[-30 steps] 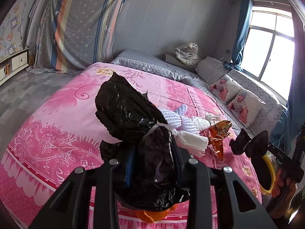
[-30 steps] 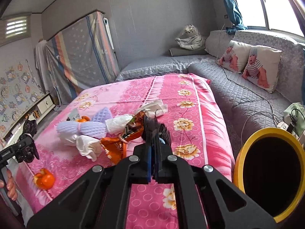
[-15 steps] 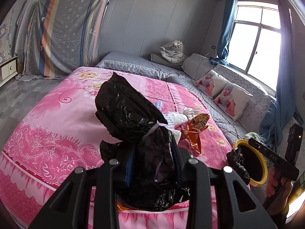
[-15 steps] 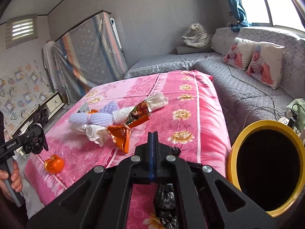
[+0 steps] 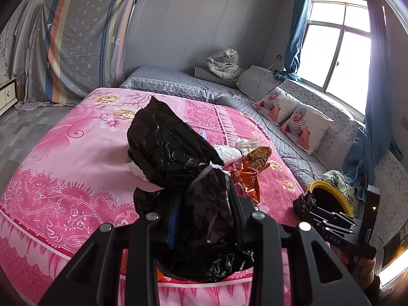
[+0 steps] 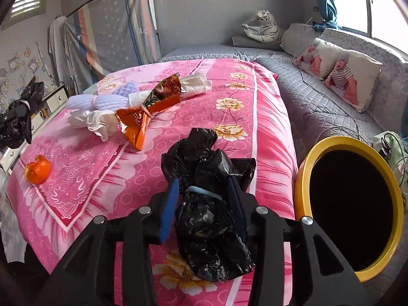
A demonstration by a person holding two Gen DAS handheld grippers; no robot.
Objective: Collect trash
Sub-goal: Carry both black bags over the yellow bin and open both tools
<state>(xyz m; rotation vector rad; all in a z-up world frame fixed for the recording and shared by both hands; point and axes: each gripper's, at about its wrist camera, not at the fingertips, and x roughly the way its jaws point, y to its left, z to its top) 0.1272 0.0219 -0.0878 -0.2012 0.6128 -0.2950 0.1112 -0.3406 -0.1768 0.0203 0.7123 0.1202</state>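
My left gripper (image 5: pixel 201 191) is shut on the tied neck of a large black trash bag (image 5: pixel 173 148), held up over the pink bed; the same bag (image 6: pixel 28 94) shows at the far left of the right wrist view. My right gripper (image 6: pixel 201 191) is low over the bed's near corner and its jaws are opening. A small black bag (image 6: pixel 204 219), tied with a blue band, lies between the jaws, and the pads do not seem to press on it. That small bag (image 5: pixel 303 201) sits right beside the yellow-rimmed bin (image 6: pixel 302 178).
Loose trash lies mid-bed: an orange snack wrapper (image 6: pixel 142 117), purple foam netting (image 6: pixel 94 99), white tissues (image 6: pixel 99 122) and an orange peel (image 6: pixel 38 170). A grey sofa with two baby-print pillows (image 6: pixel 339 74) runs along the right. Cables and a green bag (image 6: pixel 390 148) lie behind the bin.
My right gripper has dropped toward the bed corner and gone from shut to parted, with the small black bag now between its jaws. The left view has swung rightward.
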